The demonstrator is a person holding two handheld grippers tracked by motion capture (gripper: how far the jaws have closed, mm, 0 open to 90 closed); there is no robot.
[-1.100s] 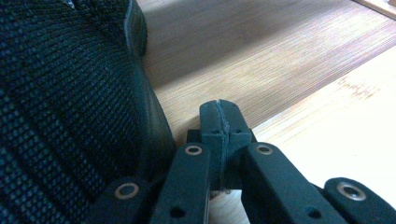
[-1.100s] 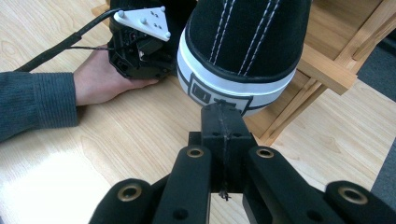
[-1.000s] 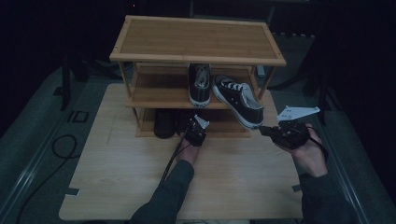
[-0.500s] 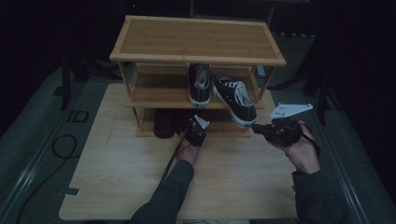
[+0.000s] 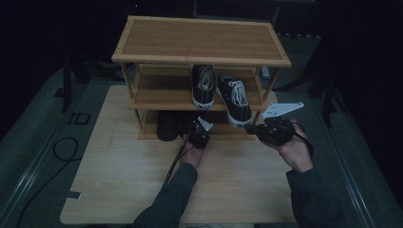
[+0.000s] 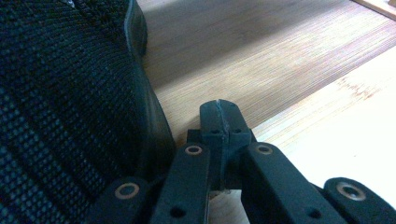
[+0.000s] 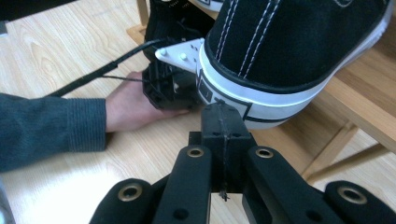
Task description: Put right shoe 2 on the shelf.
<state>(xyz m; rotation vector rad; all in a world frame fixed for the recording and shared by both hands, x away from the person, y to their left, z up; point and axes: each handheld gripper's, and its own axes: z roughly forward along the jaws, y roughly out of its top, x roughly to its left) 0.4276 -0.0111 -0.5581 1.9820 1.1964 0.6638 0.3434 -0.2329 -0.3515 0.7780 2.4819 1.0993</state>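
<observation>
A wooden shoe rack [image 5: 157, 58] stands on the table. On its middle shelf are two black-and-white sneakers: one [image 5: 203, 86] sits straight, the other [image 5: 235, 97] is angled with its heel over the front edge. My right gripper [image 5: 249, 128] is shut and empty. In the right gripper view its tip [image 7: 220, 114] is right at the white heel of that sneaker [image 7: 289, 46]. My left gripper [image 5: 194, 128] is shut and empty at the bottom shelf. In the left gripper view it [image 6: 219, 112] lies beside a black mesh shoe [image 6: 70, 116].
A second dark shoe [image 5: 167, 124] stands on the bottom shelf, left of my left gripper. The bottom shelf board [image 6: 280, 56] lies open to the right of the mesh shoe. A rack post [image 5: 267, 90] rises just right of the angled sneaker. Bare table [image 5: 133, 175] spreads in front.
My right gripper has moved left up to the angled sneaker's heel, and that sneaker has slid slightly back onto the shelf. The left gripper has stayed at the bottom shelf.
</observation>
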